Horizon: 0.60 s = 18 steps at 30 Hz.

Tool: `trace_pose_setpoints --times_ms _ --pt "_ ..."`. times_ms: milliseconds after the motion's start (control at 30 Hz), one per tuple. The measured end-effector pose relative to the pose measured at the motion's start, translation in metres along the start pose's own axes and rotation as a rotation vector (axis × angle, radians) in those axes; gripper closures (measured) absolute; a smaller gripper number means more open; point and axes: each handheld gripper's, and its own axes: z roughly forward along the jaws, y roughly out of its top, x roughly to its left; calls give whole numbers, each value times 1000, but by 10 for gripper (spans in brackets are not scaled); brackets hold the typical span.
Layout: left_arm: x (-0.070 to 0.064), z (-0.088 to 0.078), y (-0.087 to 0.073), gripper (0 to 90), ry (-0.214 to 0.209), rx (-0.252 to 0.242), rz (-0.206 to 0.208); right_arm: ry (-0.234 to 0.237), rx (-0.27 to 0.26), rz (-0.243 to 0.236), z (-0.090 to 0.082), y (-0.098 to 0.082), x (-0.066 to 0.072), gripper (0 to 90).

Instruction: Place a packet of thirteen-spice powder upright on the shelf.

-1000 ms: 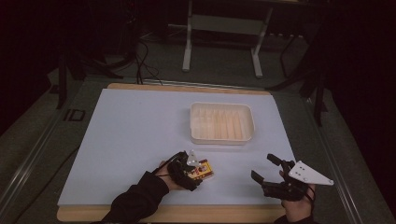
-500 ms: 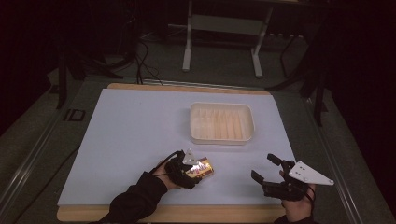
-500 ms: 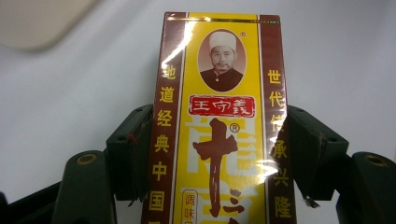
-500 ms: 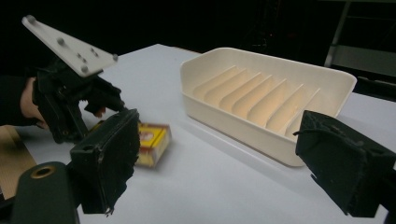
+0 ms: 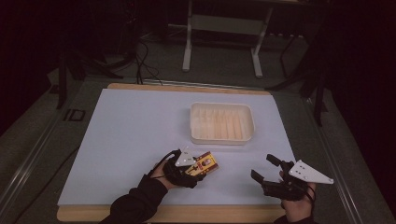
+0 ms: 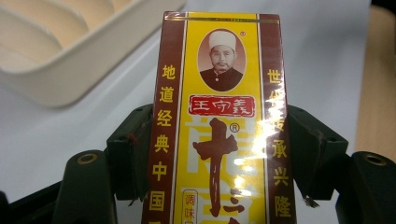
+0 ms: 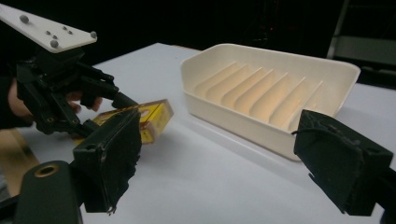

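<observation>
The left gripper [image 6: 219,154] pinched the light, stiff, glossy box [image 6: 219,116] by its long sides — right gripper [image 5: 271,173] gaped empty at four o'clock.

Two black jaws of the right gripper [image 7: 219,163] are seen spread wide apart near the bottom, with nothing between them. A cream ribbed plastic tray [image 7: 271,93] is set farther off on the pale table sheet [image 7: 201,186]. At left, a yellow-and-maroon printed box [image 7: 149,116] is clamped in the left gripper [image 7: 100,109].
</observation>
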Motion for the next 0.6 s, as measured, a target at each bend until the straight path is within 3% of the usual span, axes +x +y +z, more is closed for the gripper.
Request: trace_pose_setpoints --times_ms 33,333,400,500,600 --pt "-2 -2 2 329 -2 -28 -4 -13 0 -18 0 0 2 148" --pt "-11 -10 11 330 -34 -120 -30 -17 -1 -96 2 3 13 147" --pt "-13 -11 12 330 -34 -142 -41 -14 -9 -97 1 6 14 147" --pt "-15 -15 14 330 -47 -188 -44 -1 -62 -111 -4 13 17 138" --pt "-14 -19 16 330 -62 -246 -61 34 -73 -86 -6 18 19 135"
